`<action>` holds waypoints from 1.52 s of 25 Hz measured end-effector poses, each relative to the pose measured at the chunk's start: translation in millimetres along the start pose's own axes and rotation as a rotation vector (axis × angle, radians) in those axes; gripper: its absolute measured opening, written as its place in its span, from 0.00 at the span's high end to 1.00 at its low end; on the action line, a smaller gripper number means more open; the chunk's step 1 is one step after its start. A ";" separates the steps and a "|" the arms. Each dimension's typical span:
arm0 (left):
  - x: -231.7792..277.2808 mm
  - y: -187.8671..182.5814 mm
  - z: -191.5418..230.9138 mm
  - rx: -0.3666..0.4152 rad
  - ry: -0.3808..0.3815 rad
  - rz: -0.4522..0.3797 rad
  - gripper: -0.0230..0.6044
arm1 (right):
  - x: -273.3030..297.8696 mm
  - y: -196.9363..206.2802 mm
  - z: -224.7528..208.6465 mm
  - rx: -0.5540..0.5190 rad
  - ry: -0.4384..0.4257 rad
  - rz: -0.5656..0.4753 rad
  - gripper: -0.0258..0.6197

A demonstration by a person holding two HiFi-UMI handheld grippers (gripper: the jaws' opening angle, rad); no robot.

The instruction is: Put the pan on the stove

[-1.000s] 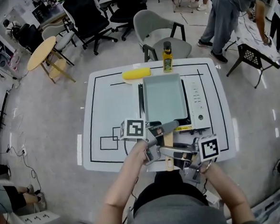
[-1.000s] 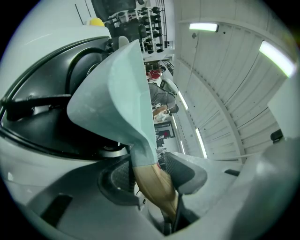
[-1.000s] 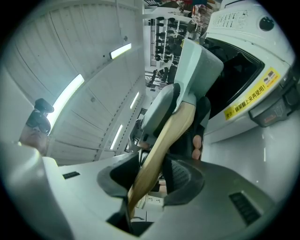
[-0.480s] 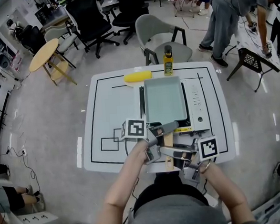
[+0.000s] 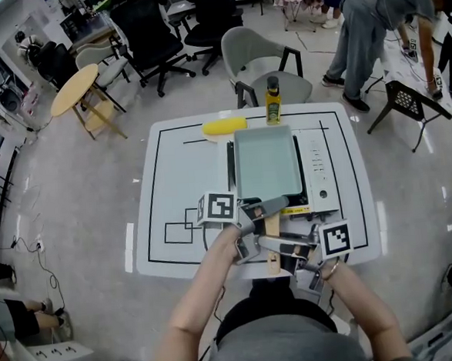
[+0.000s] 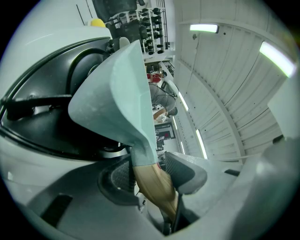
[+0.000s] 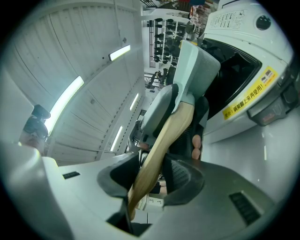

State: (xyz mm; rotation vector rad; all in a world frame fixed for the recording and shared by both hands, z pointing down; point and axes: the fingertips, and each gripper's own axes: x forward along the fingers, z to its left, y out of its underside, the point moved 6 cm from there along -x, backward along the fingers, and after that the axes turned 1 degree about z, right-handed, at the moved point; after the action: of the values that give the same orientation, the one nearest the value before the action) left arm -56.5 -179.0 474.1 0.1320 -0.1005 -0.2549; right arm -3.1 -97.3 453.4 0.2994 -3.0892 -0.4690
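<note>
Head view, nearest the camera: shows two forearms reaching to the near edge of the table (image 5: 181,179), a gripper in each hand. Finds the right gripper (image 5: 271,248) closest in, entering from the right, jaws clenched on the near end of the wooden handle (image 5: 271,225). Confirmed in the right gripper view: both pads pressed to the wood, no gap.

Next outward: places the left gripper (image 5: 268,208), entering from the left, jaws likewise clamped on the handle, just short of the grey collar joining it to the pan (image 5: 267,163). Borne out by the left gripper view, with pad contact on both sides.

Beyond the jaws: puts the pan, rectangular and pale grey-green, over the black burner of the stove (image 5: 318,165), within the grate's outline. Appears set down or all but so; cannot tell whether fully bearing on the grate. Runs its long axis straight away from the person, handle pointing back at the body. Lies therefore directly ahead of both grippers, the left nearer the pan body, the right nearer the handle's end.

Judged: placing step at or close to its end. Calls for a slight lowering at most, then release, with little sideways correction. Risks tipping toward the handle if let go before level.

Farther: yellow item (image 5: 224,126) and bottle (image 5: 272,97) at the table's far edge, just beyond the stove. Farthest: chair (image 5: 260,54) behind the table.
</note>
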 end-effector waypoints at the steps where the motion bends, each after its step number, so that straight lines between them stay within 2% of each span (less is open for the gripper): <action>1: 0.0 -0.1 0.4 -0.002 -0.001 0.000 0.68 | 0.1 -0.2 -0.3 -0.001 -0.001 -0.001 0.73; 19: 0.8 0.0 -0.2 -0.011 0.003 0.000 0.68 | -0.9 -0.1 -0.5 0.004 -0.002 -0.014 0.73; 38: -2.6 1.7 0.5 -0.030 0.031 -0.040 0.67 | -0.4 -1.6 -1.6 -0.006 0.007 -0.019 0.72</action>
State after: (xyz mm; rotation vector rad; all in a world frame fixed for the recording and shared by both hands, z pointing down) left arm -58.6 -176.8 474.6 0.1081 -0.0628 -0.2936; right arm -2.4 -99.3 454.5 0.3300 -3.0807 -0.4767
